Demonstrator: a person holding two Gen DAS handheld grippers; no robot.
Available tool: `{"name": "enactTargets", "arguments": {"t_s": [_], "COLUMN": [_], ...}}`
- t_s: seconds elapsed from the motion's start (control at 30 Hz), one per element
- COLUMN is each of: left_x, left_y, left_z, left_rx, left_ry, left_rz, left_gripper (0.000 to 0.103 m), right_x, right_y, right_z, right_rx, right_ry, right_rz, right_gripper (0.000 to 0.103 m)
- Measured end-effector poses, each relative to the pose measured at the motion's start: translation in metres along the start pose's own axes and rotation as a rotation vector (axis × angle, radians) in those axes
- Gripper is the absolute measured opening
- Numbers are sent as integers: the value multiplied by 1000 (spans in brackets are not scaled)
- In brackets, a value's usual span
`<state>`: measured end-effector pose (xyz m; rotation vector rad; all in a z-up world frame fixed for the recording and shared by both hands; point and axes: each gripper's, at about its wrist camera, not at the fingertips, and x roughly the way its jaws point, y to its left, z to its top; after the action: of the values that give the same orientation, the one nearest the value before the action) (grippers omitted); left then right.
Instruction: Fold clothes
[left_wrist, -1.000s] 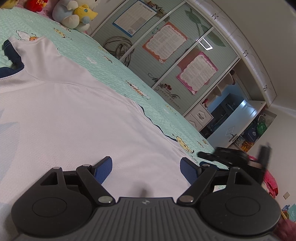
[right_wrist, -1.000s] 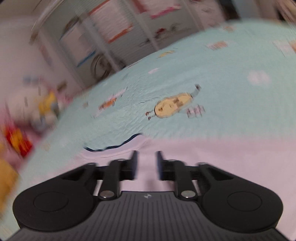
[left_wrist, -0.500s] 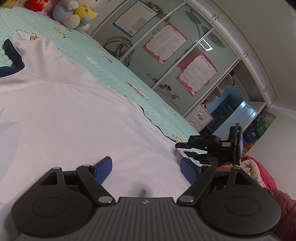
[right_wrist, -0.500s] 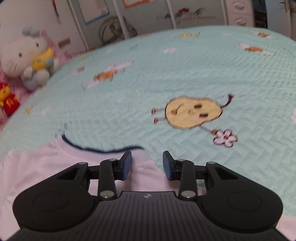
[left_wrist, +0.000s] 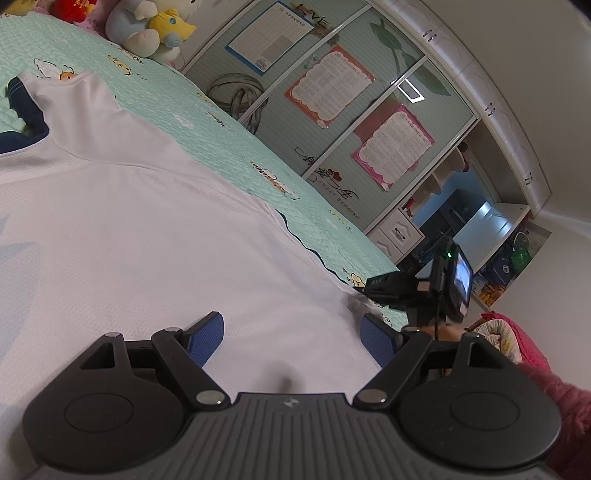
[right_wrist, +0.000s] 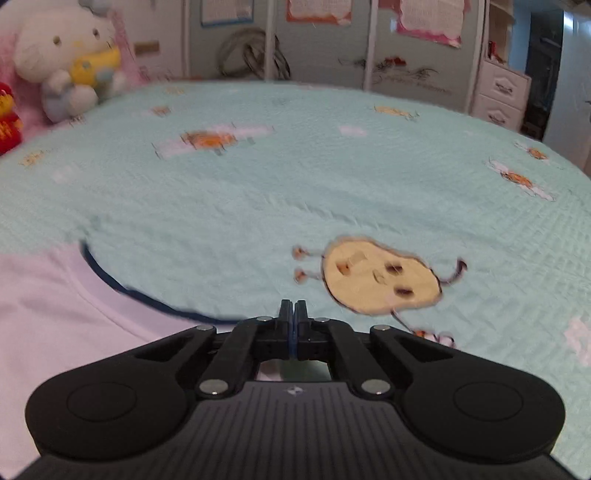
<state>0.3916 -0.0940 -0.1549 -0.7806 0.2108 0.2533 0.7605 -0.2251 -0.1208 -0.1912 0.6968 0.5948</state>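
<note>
Two grippers work a white shirt (left_wrist: 147, 236) spread flat on the bed (right_wrist: 295, 184): the left gripper (left_wrist: 291, 338) hovers over it, fingers wide, while the right gripper (right_wrist: 293, 315) pinches its near right hem.

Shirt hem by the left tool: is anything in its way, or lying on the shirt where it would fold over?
Nothing visible. The left tool hangs open right over the shirt, whose top is bare. The right tool is at the shirt's right corner, shut, off to the side.
</note>
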Motion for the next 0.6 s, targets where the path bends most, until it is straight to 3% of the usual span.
{"name": "enactTargets", "arguments": {"t_s": [0.17, 0.23, 0.3, 0.37, 0.43, 0.47, 0.6], "left_x": [0, 0, 0, 0, 0, 0, 0], "left_y": [1, 1, 1, 1, 1, 1, 1], "left_z": [0, 0, 1, 0, 0, 0, 0], "left_rx": [1, 2, 2, 2, 3, 3, 5], "left_ry": [1, 1, 1, 1, 1, 0, 0], "left_rz": [1, 1, 2, 1, 2, 3, 5], "left_gripper": [85, 85, 85, 85, 85, 85, 85], "right_x": [-58, -92, -127, -162, -195, -207, -224], "right_y": [-46, -73, -99, -121, -146, -161, -204], "right_z": [-22, -41, -64, -89, -116, -128, -162], "right_rx": [275, 434, 556, 623, 687, 713, 763], "right_ry": [-144, -196, -260, -316, -362, -367, -291], "right_rz": [44, 73, 72, 5, -101, -154, -253], "right_gripper": [3, 19, 22, 24, 43, 47, 51]}}
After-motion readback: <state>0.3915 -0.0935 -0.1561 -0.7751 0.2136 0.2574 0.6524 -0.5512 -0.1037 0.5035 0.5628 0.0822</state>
